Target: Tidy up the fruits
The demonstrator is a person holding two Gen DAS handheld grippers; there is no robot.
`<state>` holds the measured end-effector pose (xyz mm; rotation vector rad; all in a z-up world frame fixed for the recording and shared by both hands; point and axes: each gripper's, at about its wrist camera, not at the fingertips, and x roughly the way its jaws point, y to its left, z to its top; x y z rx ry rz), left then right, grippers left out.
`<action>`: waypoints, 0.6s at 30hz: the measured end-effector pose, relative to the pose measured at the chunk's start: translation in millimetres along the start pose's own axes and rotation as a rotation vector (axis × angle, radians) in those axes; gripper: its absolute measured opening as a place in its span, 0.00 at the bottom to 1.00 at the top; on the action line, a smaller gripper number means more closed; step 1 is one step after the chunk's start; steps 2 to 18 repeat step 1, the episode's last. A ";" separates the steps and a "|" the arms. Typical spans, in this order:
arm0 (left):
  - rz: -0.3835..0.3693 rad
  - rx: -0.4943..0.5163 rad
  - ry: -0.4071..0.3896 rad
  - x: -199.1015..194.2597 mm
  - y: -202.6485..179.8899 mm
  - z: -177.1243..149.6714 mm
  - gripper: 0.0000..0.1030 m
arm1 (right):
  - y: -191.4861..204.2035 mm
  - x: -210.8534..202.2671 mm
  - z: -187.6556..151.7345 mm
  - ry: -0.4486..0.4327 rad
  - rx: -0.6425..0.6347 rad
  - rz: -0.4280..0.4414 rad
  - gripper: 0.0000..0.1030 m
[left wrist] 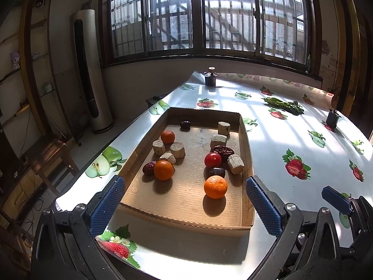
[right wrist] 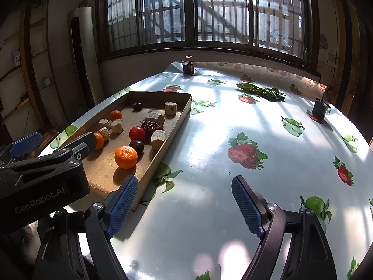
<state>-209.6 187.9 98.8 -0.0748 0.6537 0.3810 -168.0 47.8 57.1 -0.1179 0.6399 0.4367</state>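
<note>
Light, firm-skinned and apt to roll, so best pinched across the middle: nearest tangerine (left wrist: 215, 187), bright orange and dimpled, loose in the cardboard tray (left wrist: 186, 217) on the bench (right wrist: 209, 140), with left claw (left wrist: 185, 206) and right claw (right wrist: 184, 207) both spread wide, holding nothing

the left wrist view looks down close over the cardboard tray (left wrist: 244, 126) toward the window; the right wrist view sits just beside it, rightward, sharing tray (right wrist: 179, 116) and tablecloth (right wrist: 233, 121).
</note>
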 end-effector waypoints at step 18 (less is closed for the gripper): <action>-0.002 0.005 -0.005 -3.1 -2.0 3.5 1.00 | -2.2 -1.7 0.7 -0.004 0.006 0.002 0.84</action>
